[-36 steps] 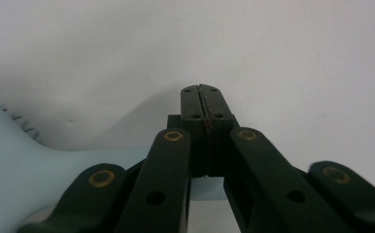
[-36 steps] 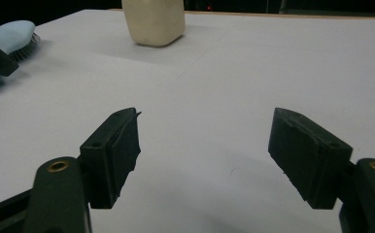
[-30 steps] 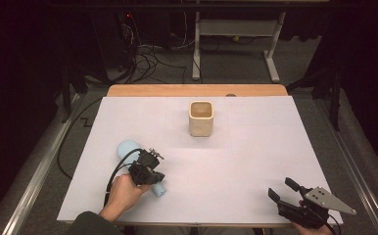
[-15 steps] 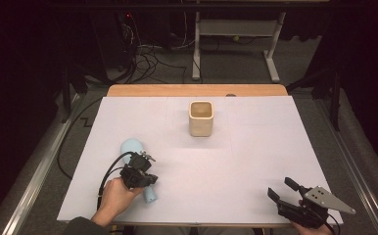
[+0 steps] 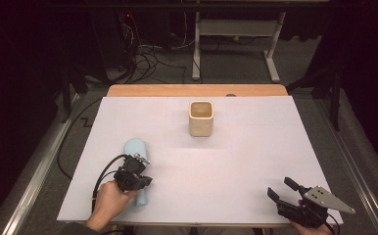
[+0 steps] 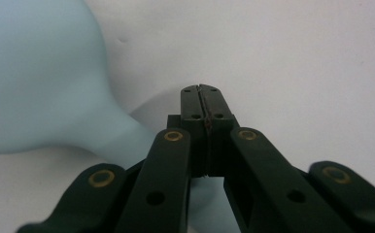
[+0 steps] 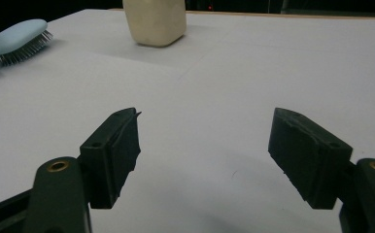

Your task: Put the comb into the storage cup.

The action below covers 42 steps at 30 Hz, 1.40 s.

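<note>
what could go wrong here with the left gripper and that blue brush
1. The left gripper has its jaws shut with nothing between them, right beside the light blue hairbrush; it would likely shove the brush rather than grasp it.
2. The brush lies bristles down, so a push could tip it over.
3. The right gripper sits open far away and cannot steady it.

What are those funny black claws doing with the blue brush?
A person holds a claw-like gripper in each hand at a white table. The left gripper, its jaws shut, sits over the handle of a light blue hairbrush lying bristles down; whether it touches the brush is hard to tell. The right gripper waits open near the table's edge. A cream cup stands in the middle.
</note>
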Motion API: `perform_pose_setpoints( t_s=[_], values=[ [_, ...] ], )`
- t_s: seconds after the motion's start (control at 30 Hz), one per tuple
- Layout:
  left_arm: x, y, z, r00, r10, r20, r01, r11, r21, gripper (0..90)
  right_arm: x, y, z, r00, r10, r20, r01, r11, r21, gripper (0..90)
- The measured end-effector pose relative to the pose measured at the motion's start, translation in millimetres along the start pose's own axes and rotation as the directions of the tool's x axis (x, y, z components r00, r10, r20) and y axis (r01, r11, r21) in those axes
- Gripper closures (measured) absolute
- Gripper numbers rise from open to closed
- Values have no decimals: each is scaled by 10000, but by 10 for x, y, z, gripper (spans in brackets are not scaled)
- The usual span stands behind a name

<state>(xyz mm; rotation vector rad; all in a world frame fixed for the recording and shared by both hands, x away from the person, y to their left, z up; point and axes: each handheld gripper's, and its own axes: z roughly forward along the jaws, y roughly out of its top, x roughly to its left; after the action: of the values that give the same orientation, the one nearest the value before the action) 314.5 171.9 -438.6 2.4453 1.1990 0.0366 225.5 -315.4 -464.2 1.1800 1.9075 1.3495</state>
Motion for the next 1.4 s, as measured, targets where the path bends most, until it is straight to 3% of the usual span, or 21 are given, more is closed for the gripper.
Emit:
perform_pose_setpoints(
  t_s=[0.43,0.7,1.2,1.4],
  values=[
    [26,-90,-20,9990,-28,-451,26,10000,-45,896,0,2,4,10000,16,-16,-16,10000,2,275],
    [98,-157,-46,9985,-302,-467,299,9995,-66,896,0,3,9,10000,7,-12,-7,10000,-1,275],
    [109,-183,-64,9984,-398,-395,386,9988,-317,882,4,3,17,10000,9,-29,-9,10000,42,275],
    [100,-181,-83,9992,-372,-175,363,9979,-531,756,3,3,16,10000,16,-56,-16,10000,29,273]
  ],
)
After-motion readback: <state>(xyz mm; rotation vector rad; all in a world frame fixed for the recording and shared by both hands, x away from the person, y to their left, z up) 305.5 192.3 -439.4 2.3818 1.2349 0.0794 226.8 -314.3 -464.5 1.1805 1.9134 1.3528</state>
